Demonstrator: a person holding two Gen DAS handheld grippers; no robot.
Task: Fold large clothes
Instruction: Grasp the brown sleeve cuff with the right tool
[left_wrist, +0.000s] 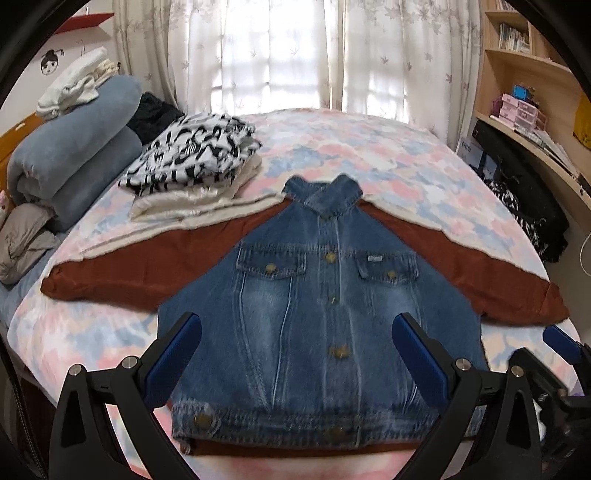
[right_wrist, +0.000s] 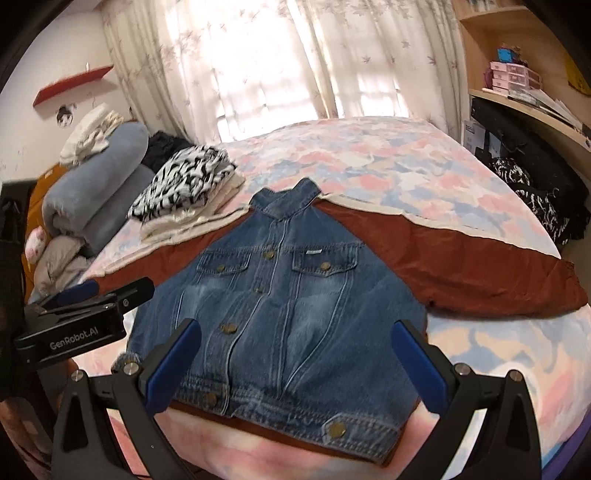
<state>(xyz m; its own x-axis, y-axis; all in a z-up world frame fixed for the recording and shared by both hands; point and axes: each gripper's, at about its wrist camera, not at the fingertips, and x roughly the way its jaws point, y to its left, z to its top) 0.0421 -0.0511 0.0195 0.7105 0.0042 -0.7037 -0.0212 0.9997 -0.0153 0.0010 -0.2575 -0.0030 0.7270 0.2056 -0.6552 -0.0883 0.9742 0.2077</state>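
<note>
The left gripper (left_wrist: 297, 354) hangs above the hem end of the jacket with its blue-padded fingers (left_wrist: 173, 360) spread wide, nothing between them and no contact with the cloth that can be made out; the right gripper (right_wrist: 295, 363) is likewise wide apart and holds nothing, poised over the lower part of the same garment; in the right wrist view the left gripper (right_wrist: 79, 295) shows from the side at the left edge, above the jacket's left sleeve.

The jacket (left_wrist: 317, 295) lies flat and face up on the bed (left_wrist: 424, 162), buttoned down the front; its denim body runs lengthwise from the hem at the near edge of the bed to the collar (left_wrist: 327, 194), which points away toward the curtains (left_wrist: 280, 51); the rust-brown sleeves (left_wrist: 133, 269) stretch out to either side, so the widest span runs across the bed, and a pale lining edge shows along their far side.

Beyond the left sleeve sits a folded pile of clothes (left_wrist: 195, 158), a black-and-white patterned piece on top of cream ones, close to the sleeve's far edge; further left is a rolled blue-grey blanket (left_wrist: 81, 136) with white garments (left_wrist: 72, 83) on it; shelves (left_wrist: 524, 70) and a desk stand along the right side, clear of the jacket.
</note>
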